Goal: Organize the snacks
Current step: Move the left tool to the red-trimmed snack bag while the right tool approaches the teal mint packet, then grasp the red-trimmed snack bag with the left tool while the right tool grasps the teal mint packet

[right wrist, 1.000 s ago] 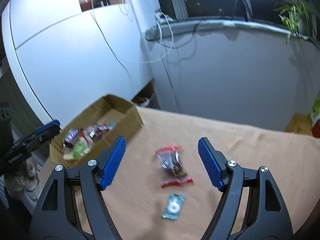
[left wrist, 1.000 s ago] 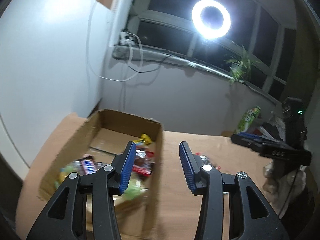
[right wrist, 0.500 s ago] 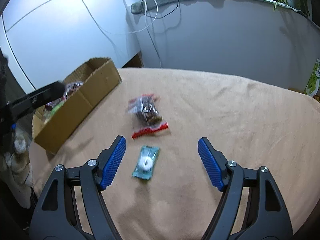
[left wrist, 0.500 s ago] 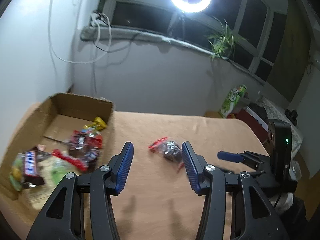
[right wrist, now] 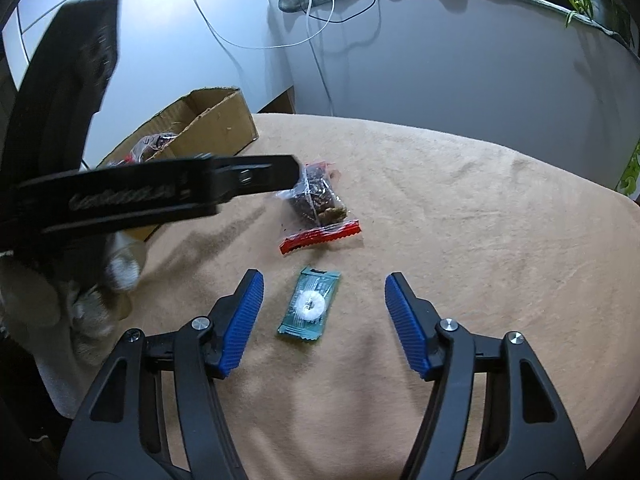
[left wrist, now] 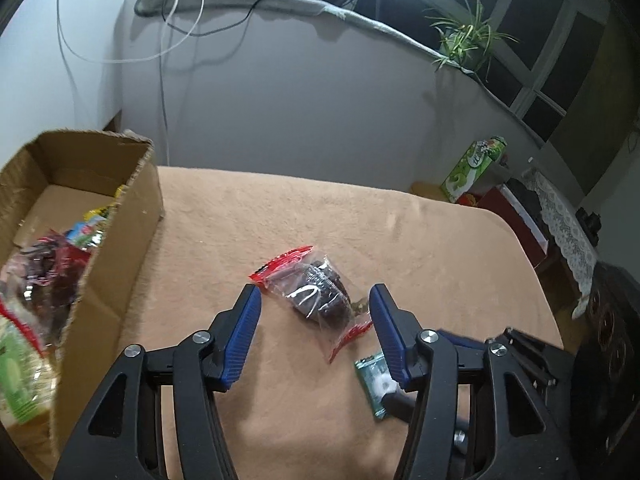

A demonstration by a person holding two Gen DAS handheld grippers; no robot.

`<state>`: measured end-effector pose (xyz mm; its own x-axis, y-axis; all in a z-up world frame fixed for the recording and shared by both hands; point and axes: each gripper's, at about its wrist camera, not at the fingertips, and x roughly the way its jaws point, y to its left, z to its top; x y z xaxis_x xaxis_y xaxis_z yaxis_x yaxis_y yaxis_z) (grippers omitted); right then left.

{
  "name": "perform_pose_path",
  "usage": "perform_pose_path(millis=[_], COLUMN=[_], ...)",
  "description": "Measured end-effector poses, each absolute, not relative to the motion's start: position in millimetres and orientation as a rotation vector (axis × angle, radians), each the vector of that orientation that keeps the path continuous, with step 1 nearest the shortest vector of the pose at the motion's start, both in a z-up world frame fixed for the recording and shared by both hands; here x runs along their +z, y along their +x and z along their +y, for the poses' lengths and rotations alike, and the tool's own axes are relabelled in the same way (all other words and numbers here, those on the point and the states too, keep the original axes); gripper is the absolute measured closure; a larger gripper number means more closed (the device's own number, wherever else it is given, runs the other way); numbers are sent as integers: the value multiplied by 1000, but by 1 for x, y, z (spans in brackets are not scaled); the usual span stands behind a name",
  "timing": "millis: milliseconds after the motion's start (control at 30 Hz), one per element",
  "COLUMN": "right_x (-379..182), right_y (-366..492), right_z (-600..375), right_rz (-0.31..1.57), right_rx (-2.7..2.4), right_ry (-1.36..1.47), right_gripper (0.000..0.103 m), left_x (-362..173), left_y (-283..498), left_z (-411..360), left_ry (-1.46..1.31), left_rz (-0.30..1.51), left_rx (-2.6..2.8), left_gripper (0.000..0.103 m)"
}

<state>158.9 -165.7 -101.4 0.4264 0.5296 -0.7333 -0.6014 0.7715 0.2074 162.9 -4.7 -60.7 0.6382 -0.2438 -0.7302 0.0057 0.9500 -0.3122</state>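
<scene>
A clear snack bag with red ends and dark pieces (left wrist: 316, 294) lies on the tan cloth; my left gripper (left wrist: 314, 332) is open, its blue pads on either side of it, just short. It also shows in the right wrist view (right wrist: 320, 208). A small teal packet with a white ring (right wrist: 309, 307) lies between the open pads of my right gripper (right wrist: 322, 320); in the left wrist view the packet (left wrist: 374, 376) is partly hidden by a finger. A cardboard box (left wrist: 116, 248) with several snacks stands at left.
The tan-covered table (right wrist: 460, 220) ends at a grey wall behind. A green carton (left wrist: 474, 166) and a red box stand beyond the far right edge. The left gripper's black body (right wrist: 140, 196) crosses the right wrist view at left. Cables hang on the wall.
My left gripper has swung right from above the box to the clear snack bag. My right gripper has come down and forward over the teal packet.
</scene>
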Motion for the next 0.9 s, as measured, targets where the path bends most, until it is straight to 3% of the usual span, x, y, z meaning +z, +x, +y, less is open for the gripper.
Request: perform_pose_path(millis=[167, 267, 633, 700, 833, 900], right_x=[-102, -102, -106, -108, -110, -112], right_y=[157, 156, 151, 151, 149, 147], right_z=[-162, -159, -149, -147, -141, -137], right_rz=[884, 882, 888, 895, 896, 894], right_rx=[702, 693, 683, 682, 672, 664], right_ry=[-96, -104, -151, -161, -193, -217], right_gripper=[44, 47, 54, 61, 62, 67], left_x=[-67, -75, -88, -88, -90, -91], left_y=[174, 181, 196, 194, 192, 191], left_z=[-10, -12, -19, -21, -24, -25], left_ry=[-294, -306, -258, -232, -180, -165], left_rz=[904, 927, 948, 939, 923, 917], left_rx=[-147, -145, -116, -110, -105, -106], left_gripper=[47, 42, 42, 41, 42, 45])
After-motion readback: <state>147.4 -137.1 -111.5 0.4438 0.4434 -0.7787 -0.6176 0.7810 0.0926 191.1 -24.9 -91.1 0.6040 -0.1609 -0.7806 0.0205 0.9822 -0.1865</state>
